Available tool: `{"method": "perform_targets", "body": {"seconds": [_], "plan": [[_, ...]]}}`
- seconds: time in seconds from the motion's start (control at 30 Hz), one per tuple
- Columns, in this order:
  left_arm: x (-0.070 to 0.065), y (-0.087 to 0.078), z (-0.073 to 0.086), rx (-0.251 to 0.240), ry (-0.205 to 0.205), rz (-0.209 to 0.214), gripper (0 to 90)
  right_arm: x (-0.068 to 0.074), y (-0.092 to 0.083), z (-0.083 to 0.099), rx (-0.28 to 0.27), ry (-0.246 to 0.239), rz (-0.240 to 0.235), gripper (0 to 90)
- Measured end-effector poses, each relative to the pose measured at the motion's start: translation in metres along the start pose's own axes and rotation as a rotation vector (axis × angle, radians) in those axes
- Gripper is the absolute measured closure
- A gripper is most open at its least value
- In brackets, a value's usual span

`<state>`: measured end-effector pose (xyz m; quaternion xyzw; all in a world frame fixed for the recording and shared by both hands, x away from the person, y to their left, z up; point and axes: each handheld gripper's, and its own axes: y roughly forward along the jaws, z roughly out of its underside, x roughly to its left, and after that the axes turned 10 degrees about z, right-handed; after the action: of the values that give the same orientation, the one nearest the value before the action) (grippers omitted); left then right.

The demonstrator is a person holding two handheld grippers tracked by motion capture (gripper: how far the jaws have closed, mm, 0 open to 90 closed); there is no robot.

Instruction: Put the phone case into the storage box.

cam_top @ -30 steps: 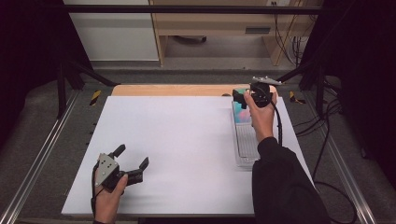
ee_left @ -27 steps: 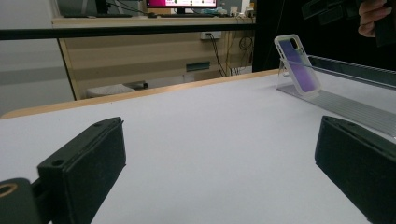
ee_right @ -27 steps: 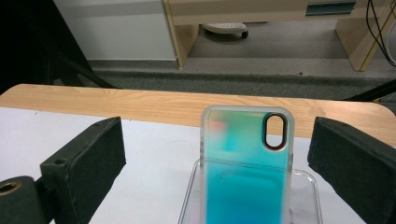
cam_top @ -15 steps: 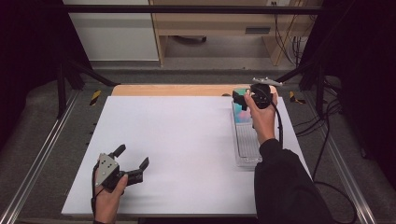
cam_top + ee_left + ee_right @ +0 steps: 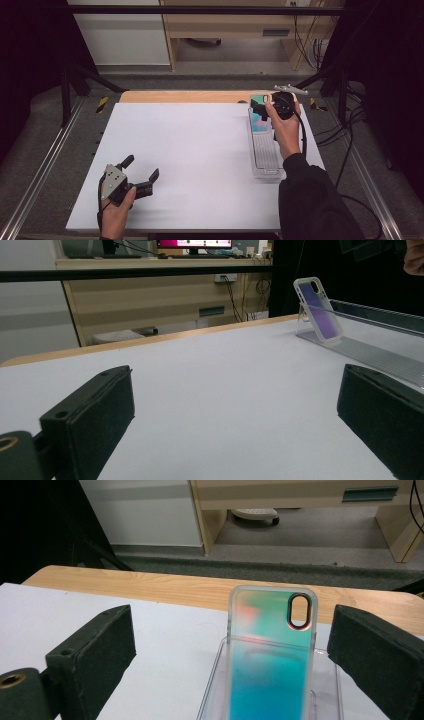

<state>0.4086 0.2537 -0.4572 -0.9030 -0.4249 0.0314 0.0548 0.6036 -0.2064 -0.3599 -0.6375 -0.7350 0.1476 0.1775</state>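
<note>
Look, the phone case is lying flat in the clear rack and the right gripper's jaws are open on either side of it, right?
Not quite. The phone case isn't lying flat: it stands propped upright in the clear rack, as the right gripper view and left gripper view show. The rest holds: the right gripper has its jaws open on either side of the case, not touching it.

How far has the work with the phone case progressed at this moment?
Done: the right tongs are lined up on the iridescent teal phone case, which leans upright in the long clear plastic rack. In hand: their jaws have just been closing, the case between them, pads not yet touching. Left: gripping and lifting it. The left tongs rest open on the white table.
</note>
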Motion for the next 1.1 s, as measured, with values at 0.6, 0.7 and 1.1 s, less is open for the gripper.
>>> {"method": "perform_targets", "body": {"seconds": [0.6, 0.7, 1.1], "plan": [[0.002, -0.004, 0.0, -0.001, -0.005, -0.009, 1.2, -0.01, -0.042, 0.006, -0.04, -0.022, -0.051, 4.7], [0.002, -0.005, 0.0, 0.0, -0.005, -0.013, 1.2, -0.013, -0.05, 0.007, -0.051, -0.024, -0.061, 4.8], [0.002, -0.01, -0.001, 0.003, -0.002, -0.019, 1.2, -0.026, -0.075, 0.013, -0.096, -0.024, -0.09, 5.9]]}}
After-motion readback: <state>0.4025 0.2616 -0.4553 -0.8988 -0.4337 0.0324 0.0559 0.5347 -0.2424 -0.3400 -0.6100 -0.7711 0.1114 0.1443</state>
